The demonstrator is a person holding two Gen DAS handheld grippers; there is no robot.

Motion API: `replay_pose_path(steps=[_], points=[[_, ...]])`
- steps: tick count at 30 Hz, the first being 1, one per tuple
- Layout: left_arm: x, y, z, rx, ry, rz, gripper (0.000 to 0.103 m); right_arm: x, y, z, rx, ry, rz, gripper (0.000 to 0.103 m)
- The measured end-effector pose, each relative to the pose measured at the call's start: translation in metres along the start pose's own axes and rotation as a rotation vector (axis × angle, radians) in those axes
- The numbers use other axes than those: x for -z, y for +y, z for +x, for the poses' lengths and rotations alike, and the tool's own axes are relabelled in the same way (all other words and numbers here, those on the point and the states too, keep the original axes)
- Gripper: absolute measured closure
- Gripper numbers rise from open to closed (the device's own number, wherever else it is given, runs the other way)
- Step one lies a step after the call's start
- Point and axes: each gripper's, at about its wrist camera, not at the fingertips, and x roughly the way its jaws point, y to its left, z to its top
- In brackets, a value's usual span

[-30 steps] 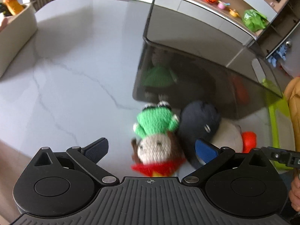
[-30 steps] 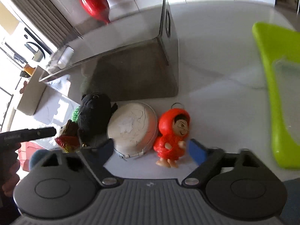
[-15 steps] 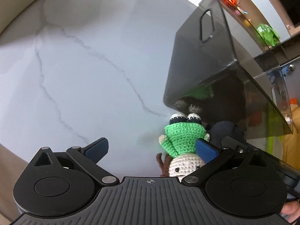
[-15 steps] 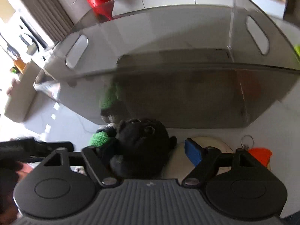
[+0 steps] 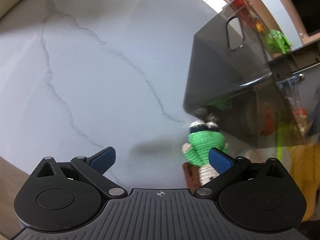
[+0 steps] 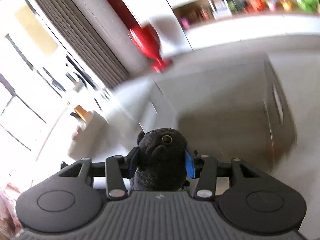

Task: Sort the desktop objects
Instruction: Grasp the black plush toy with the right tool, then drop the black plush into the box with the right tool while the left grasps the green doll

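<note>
My right gripper (image 6: 162, 160) has a black plush toy (image 6: 160, 146) between its blue pads, which press into its sides as the jaws are closing. The toy is lifted off the table, in front of the smoky transparent bin (image 6: 230, 108). In the left wrist view, my left gripper (image 5: 161, 156) hangs open over the marble table (image 5: 90, 80) with nothing between its fingers. A knitted doll in a green top (image 5: 204, 142) lies beside the right fingertip, just in front of the bin (image 5: 220, 70). Orange and round shapes show blurred through the bin wall.
A red vase (image 6: 148, 42) stands beyond the bin. A white container (image 6: 88, 132) sits at the table's left edge. A green tray edge (image 5: 279, 140) shows through the bin. Shelves with small toys (image 5: 276, 40) line the back wall.
The right gripper closed on the black plush toy and rose with it from the table. The left gripper drifted left and lower, so the knitted doll now lies by its right finger.
</note>
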Motion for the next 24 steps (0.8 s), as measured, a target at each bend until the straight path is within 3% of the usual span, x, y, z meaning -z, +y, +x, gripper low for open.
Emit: replay_pose_path(steps=[2,4,7,10,13,15,18,20,24], points=[[-0.002,-0.005,-0.006,0.038,0.004,0.002,0.000,-0.032,0.012,0.004,0.005,-0.038,-0.039,0.053],[-0.004,-0.014,-0.014,0.040,-0.004,0.031,0.000,-0.062,0.019,0.037,0.077,-0.031,-0.060,0.053],[-0.002,-0.024,-0.025,0.012,-0.017,0.073,0.000,-0.082,0.006,0.134,0.182,0.127,0.011,0.053],[0.006,-0.029,-0.028,-0.026,0.003,0.106,0.000,-0.072,-0.022,0.206,0.222,0.355,0.177,0.053],[0.014,-0.041,-0.018,-0.056,0.045,0.166,0.000,-0.047,-0.041,0.244,0.203,0.504,0.283,0.053],[0.017,-0.052,-0.011,-0.072,0.061,0.208,0.000,-0.039,-0.040,0.252,0.199,0.545,0.262,0.051],[0.019,-0.068,-0.005,-0.078,0.066,0.253,0.000,-0.047,-0.037,0.249,0.167,0.577,0.217,0.039],[0.019,-0.076,-0.002,-0.069,0.074,0.266,0.000,-0.053,-0.038,0.247,0.135,0.595,0.204,0.038],[0.022,-0.087,0.007,-0.090,0.077,0.280,0.000,-0.079,-0.035,0.193,0.109,0.428,0.151,0.037]])
